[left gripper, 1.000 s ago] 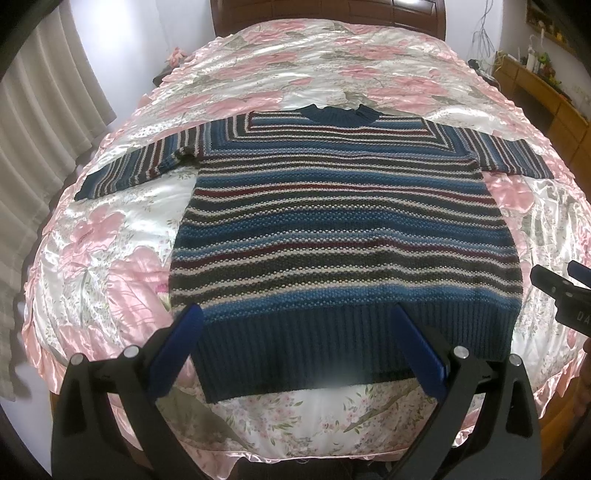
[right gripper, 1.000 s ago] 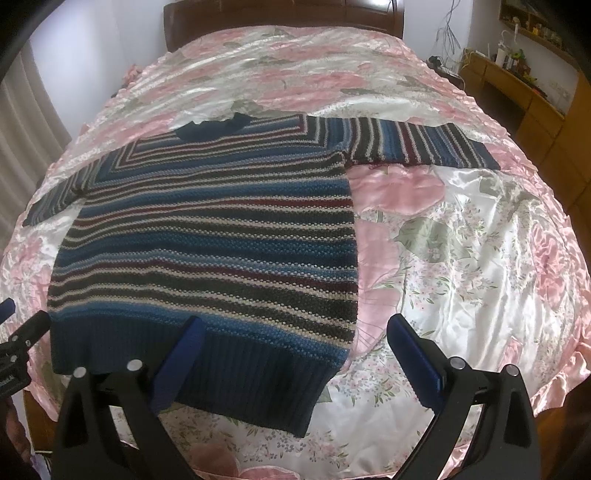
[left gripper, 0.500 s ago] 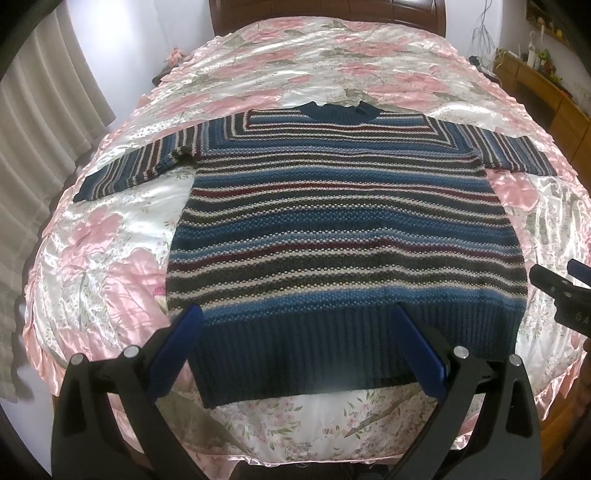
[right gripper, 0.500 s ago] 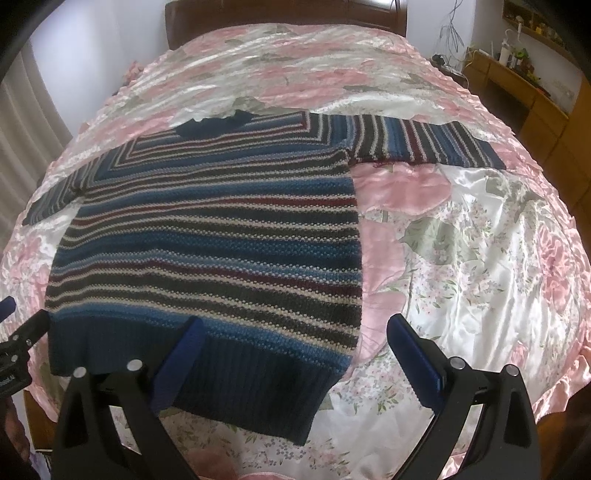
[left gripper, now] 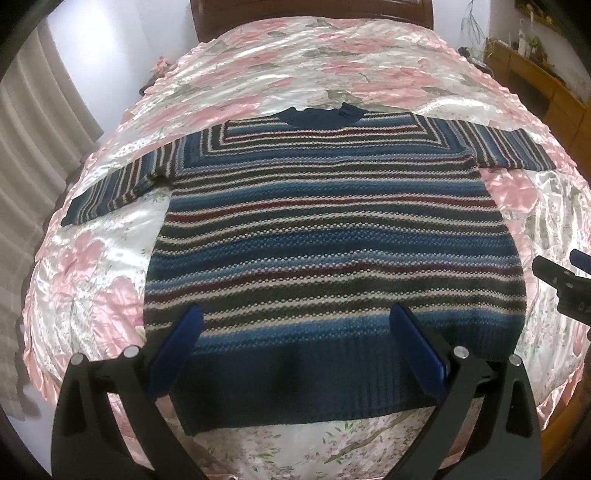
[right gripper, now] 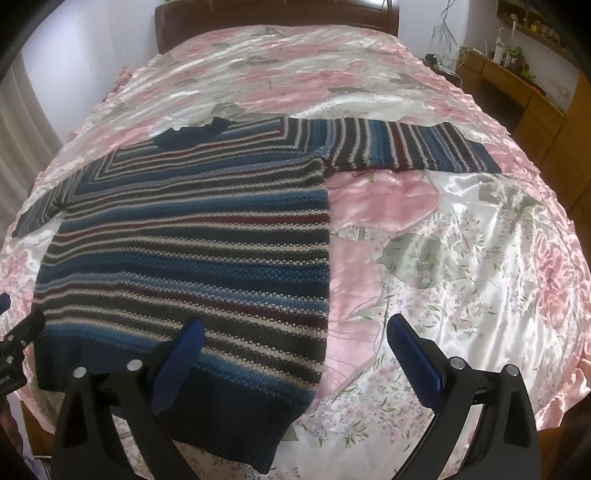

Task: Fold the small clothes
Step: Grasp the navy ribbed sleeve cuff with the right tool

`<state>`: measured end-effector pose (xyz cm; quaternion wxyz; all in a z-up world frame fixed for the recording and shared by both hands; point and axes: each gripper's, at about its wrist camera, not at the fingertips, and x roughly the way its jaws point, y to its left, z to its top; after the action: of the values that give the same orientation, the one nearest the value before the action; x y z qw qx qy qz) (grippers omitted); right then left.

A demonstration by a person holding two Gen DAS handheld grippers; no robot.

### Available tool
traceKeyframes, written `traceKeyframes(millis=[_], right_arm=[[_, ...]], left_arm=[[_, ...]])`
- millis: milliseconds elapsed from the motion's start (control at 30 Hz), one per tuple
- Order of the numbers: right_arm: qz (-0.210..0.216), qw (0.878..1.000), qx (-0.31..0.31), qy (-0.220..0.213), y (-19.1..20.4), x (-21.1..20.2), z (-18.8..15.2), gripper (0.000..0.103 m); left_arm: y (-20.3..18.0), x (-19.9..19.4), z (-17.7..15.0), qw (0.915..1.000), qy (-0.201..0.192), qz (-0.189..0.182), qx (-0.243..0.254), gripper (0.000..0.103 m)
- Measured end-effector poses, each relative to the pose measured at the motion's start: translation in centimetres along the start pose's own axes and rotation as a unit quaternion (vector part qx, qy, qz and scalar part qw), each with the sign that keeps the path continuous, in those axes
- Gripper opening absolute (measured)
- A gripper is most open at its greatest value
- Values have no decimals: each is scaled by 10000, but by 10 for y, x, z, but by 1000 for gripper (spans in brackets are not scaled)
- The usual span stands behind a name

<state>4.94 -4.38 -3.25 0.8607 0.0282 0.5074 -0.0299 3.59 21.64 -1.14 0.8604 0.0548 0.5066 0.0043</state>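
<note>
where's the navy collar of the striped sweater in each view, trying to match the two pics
Left wrist view: the navy collar sits top centre, at the sweater's far edge.
Right wrist view: the navy collar sits upper left, shifted left of centre.
Shared landmark: the dark wooden headboard along the top of both pictures.

Knitted sweater [left gripper: 332,236]: horizontal stripes of mid blue, dark charcoal, cream and maroon; navy ribbed hem and navy collar; stripes mitre diagonally at the shoulders and run crosswise on the sleeves.
Bedspread [right gripper: 461,258]: glossy satin, white ground, large pink blossoms with grey-green leaves, small floral sprigs, pink ruffled edge.
Headboard [right gripper: 277,11]: dark reddish-brown wood.
Curtain [left gripper: 33,147]: beige-grey, pleated.
Cabinet [right gripper: 535,110]: honey-coloured wood.
Left gripper [left gripper: 295,321], right gripper [right gripper: 293,332]: black frames, blue finger pads.
</note>
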Motion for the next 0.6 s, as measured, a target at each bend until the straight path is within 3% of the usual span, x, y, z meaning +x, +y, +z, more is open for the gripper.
traceKeyframes(millis=[133,267,367,600], right_arm=[[21,10000,79,-31,-17,5,11,99],[-251,9994,241,-79,-65,16,53,99],[-672,9961,567,48,-125,35,100,99],[-1034,9792,1647,582,-286,108,195,99]], left_arm=[[-4,6,10,10000,2,-8,-25,100],[-18,17,41,10000,-57,-24,-9,100],[-38,29,82,9998,-168,-96,-38,100],[-91,68,161,9985,-301,-279,-358,100]])
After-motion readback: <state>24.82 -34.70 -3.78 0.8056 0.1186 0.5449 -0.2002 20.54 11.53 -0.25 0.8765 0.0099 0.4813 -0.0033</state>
